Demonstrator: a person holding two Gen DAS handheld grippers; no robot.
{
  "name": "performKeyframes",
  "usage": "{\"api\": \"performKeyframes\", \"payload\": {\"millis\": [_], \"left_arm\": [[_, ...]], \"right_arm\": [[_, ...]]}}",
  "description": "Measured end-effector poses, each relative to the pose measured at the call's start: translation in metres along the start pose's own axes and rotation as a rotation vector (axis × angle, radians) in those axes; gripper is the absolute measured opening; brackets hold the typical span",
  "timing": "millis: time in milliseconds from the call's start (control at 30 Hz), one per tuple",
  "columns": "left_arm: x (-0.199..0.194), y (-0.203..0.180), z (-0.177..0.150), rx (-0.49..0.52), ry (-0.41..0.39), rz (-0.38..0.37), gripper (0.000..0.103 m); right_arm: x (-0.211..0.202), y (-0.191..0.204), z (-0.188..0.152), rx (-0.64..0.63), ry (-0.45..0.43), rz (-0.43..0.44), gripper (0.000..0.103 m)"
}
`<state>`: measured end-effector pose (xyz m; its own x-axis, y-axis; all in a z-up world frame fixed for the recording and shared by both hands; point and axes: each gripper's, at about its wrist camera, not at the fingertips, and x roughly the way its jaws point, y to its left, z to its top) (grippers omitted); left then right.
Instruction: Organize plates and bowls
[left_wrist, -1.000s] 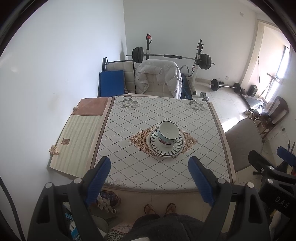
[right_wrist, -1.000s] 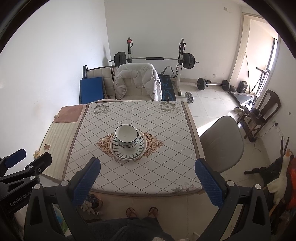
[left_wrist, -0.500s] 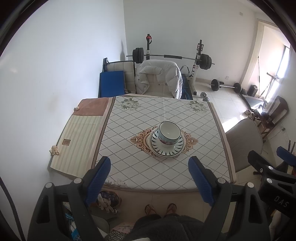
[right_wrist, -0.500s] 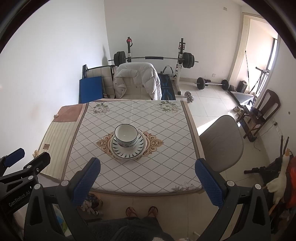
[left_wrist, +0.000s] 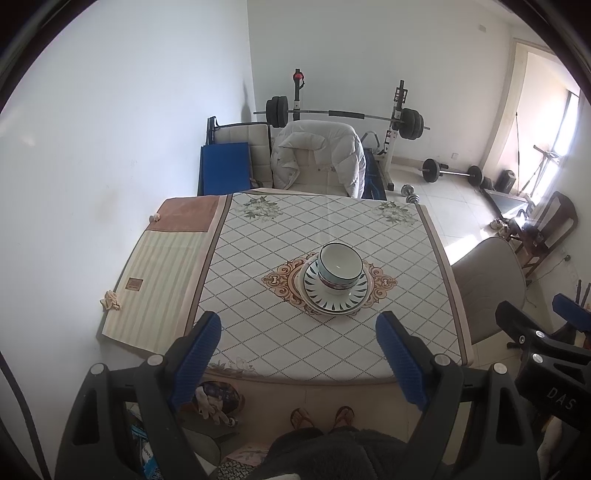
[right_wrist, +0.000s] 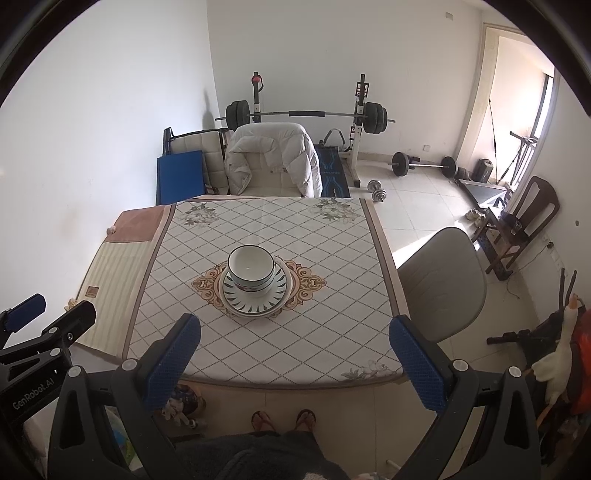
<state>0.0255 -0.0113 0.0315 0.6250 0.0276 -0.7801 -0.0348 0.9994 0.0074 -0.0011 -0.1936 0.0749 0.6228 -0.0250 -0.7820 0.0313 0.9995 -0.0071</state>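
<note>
Left gripper (left_wrist: 298, 334) gapes; bowl (left_wrist: 340, 267) hides perhaps two stacked plates (left_wrist: 334, 299).

both wrist cameras look down from the table's (left_wrist: 439, 258) near edge, well back. they share the stacked bowl (right_wrist: 251, 271) and room beyond.

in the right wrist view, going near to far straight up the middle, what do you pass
person's feet in sandals → near edge of the table → stacked plates with a bowl on top → chair draped with a white puffer jacket → barbell on its rack
</note>
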Motion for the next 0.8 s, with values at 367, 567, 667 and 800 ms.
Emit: {"api": "performKeyframes", "payload": {"millis": [367,567,667,800], "left_arm": [[-0.0027,-0.0016,0.0006,0.0,-0.009,0.01,0.086],[-0.0027,-0.0023,0.0008,0.0,-0.008,0.01,0.086],[-0.0026,-0.003,0.0004,0.002,-0.008,0.011,0.086],[-0.0023,-0.0038,0.0011,0.002,-0.008,0.011,0.086]], "right_arm": [[-0.0024,0.0023,0.0006,-0.011,-0.008,-0.001,0.103],[-0.0042,0.0011,0.0005,-0.006,-0.012,-0.004,0.103],[-0.0044,-0.0002,0.0006,0.0,-0.008,-0.001,0.103],[-0.005,-0.0023,0.0002,0.006,-0.005,-0.003,0.103]]}}
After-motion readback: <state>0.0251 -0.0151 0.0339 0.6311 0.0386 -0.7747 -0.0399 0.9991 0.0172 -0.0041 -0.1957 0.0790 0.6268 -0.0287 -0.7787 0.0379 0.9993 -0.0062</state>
